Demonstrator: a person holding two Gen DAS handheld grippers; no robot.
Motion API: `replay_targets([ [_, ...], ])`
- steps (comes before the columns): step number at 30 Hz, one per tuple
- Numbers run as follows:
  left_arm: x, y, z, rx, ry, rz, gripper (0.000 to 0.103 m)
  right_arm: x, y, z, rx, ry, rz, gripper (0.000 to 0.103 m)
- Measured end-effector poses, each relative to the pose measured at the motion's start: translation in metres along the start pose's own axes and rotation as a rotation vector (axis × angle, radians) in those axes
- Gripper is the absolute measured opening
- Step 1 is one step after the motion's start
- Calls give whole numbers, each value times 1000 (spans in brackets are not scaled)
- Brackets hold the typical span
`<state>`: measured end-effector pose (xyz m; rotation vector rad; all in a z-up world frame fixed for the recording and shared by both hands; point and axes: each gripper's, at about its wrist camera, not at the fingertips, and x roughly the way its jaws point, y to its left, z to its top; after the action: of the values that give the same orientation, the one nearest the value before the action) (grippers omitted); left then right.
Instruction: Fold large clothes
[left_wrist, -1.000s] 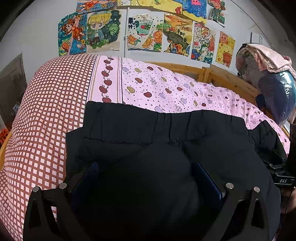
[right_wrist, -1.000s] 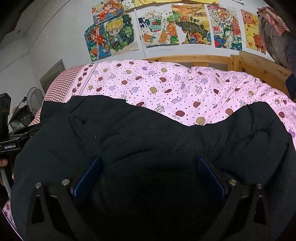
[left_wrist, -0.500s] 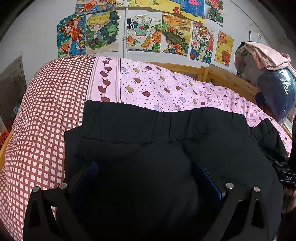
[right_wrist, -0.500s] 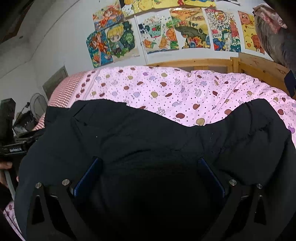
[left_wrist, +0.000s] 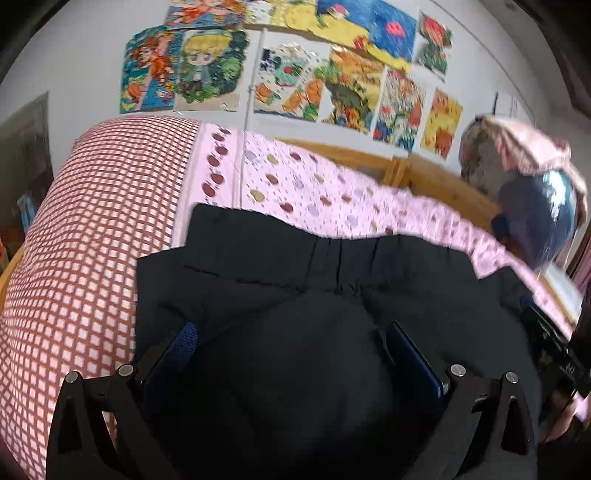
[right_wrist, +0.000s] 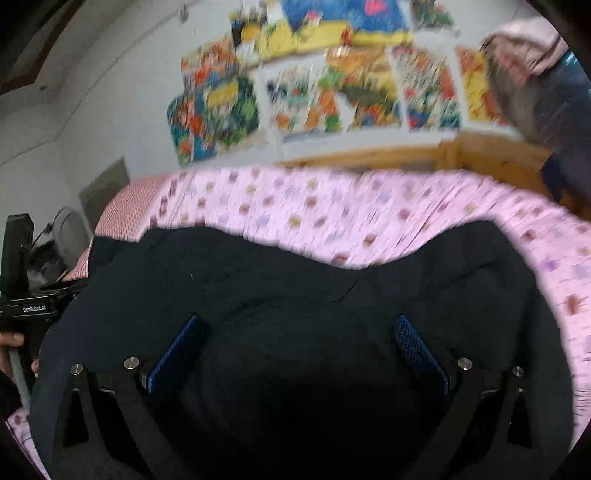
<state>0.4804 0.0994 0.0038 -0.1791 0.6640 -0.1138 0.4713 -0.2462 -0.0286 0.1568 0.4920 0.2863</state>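
While you hold both tools over the bed, this is what each camera shows you.

Black coat (left_wrist: 280, 369): it lies on the pink fruit-print quilt (left_wrist: 325, 192), bunched up thick between the blue pads of both tools.
Left gripper (left_wrist: 291, 354): your jaws stand wide apart with a fat mound of coat filling the gap; you cannot tell if they squeeze it.
Right gripper (right_wrist: 295, 350): jaws wide too, coat packed between them; you cannot tell here either.
Only the left view: the stretchy gathered hem (left_wrist: 343, 254) at the coat's far edge, and the red checked cover (left_wrist: 92, 229) beside it.
Only the right view: the coat's far edge dips like a wave (right_wrist: 343, 269), and your left tool with a hand (right_wrist: 14, 343) shows at the side.
Both views: bright drawings (left_wrist: 332, 85) on the wall; the right view is blurry.
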Motion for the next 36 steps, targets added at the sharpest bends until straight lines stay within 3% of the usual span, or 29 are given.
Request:
replay_targets([
  [4,-13,12,5,-66,-6,-8,103,-31,-3,8,6,-117,31,102],
  [7,-21,14,7,-59,4,29,103,-36,-11,11,29,-123,41,102],
  [10,-28,16,8,-17,37,122,103,-40,-18,13,53,-125,41,102],
  [15,-33,37,3,-48,108,127,103,-51,-46,13,163,-101,-27,102],
  [19,-29,52,-3,-98,156,63,103,-54,-82,13,273,-27,-81,102],
  [26,-5,65,-15,-196,259,-75,103,-50,-124,-1,355,63,-116,102],
  [31,11,70,-23,-234,301,-141,103,-32,-135,-12,371,142,-120,102],
  [36,25,84,-36,-338,357,-264,103,-14,-140,-23,366,226,-150,102],
])
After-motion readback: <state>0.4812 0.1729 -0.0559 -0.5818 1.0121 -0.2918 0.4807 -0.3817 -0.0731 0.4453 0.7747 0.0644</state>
